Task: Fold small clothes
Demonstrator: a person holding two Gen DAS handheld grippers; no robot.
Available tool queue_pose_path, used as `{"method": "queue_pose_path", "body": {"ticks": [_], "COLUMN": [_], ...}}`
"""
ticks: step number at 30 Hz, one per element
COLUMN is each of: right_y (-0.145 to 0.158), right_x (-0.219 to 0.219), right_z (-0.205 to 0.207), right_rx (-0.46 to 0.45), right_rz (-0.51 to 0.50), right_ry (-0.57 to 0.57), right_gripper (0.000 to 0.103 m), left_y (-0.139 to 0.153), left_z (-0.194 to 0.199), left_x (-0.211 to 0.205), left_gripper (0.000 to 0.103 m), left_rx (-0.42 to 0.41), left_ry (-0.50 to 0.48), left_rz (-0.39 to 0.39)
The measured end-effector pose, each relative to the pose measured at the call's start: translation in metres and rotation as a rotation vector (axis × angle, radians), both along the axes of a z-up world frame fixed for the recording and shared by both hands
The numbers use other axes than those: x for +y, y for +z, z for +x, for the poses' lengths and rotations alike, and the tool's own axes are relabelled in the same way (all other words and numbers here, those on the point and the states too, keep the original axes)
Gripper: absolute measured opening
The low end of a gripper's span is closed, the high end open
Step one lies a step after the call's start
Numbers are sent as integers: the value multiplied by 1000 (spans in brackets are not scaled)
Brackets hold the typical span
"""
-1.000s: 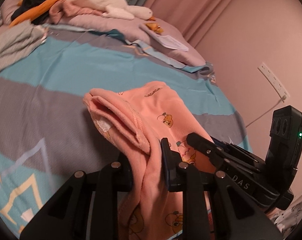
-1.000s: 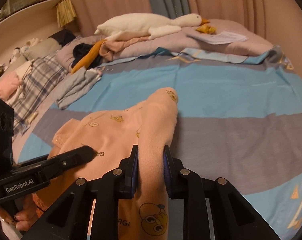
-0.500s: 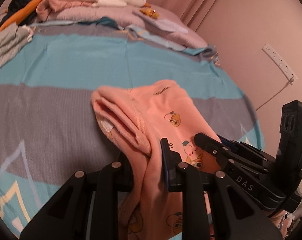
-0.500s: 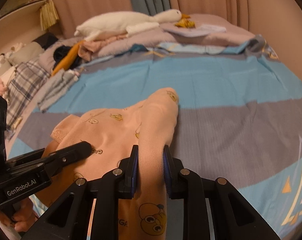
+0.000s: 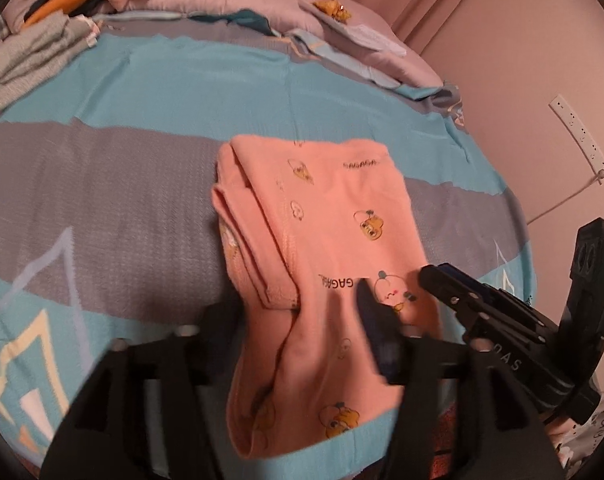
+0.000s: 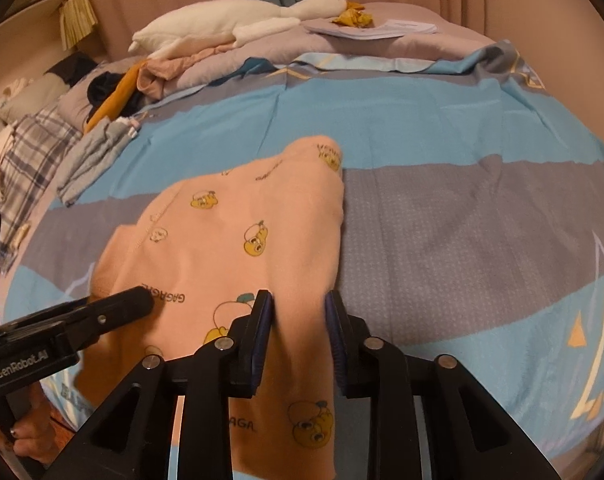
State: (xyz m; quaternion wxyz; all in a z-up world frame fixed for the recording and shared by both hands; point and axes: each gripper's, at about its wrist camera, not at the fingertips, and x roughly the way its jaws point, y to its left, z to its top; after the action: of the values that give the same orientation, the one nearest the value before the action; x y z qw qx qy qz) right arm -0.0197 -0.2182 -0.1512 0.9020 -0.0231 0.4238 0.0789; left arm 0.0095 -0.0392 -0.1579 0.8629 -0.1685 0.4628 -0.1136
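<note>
A pink garment (image 5: 330,216) printed with yellow ducks lies folded on the blue and grey striped bedsheet (image 5: 142,184), its near end hanging over the bed's front edge. My left gripper (image 5: 298,316) is opening its jaws. They stand wide, the cloth lies slack between them, and the pads do not press it. My right gripper (image 6: 298,312) holds a raised ridge of the same garment (image 6: 238,240) near its right edge. Its jaws are starting to open but the pads still touch the cloth. Each gripper shows in the other's view: the right gripper (image 5: 434,280) and the left gripper (image 6: 138,300).
A white plush goose (image 6: 238,28) and papers (image 6: 382,28) lie on the pillows at the back. Grey folded clothes (image 6: 98,152) and plaid cloth (image 6: 34,152) sit at the left. A power strip (image 5: 578,136) hangs on the wall. A person's hand (image 6: 26,440) is at lower left.
The left jaws have spread and let go of the cloth. The garment has come down and lies flatter and wider on the bed. Both grippers have dropped slightly.
</note>
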Motion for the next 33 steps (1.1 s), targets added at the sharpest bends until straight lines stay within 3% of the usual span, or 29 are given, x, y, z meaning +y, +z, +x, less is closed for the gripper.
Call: {"method": "queue_pose_path", "body": {"ticks": [2,4,8,15,33], "right_y": [8,15,36,62,62], "right_x": [-3,-4,-6,-6,1], "right_z": [-6,-10,-25,-44,-62], "right_rx": [-23,-46,-118,-204,-200], "right_rz": [6,2,1,31,3], "right_ry": [-4,-10,-13,-1,-11], "right_gripper": [30,52,71,94,97], "left_y": [10,22,45,72,68], "left_z": [-6,-13,-28,-51,-73], "left_x": [1,2,4,6,10], "left_gripper": [74,84,103,103,103], "left_rx": [-29,-60,-128,-186,-153], "left_ry": [6,13,25,56,118], "left_rz": [12,29,53,103,177]}}
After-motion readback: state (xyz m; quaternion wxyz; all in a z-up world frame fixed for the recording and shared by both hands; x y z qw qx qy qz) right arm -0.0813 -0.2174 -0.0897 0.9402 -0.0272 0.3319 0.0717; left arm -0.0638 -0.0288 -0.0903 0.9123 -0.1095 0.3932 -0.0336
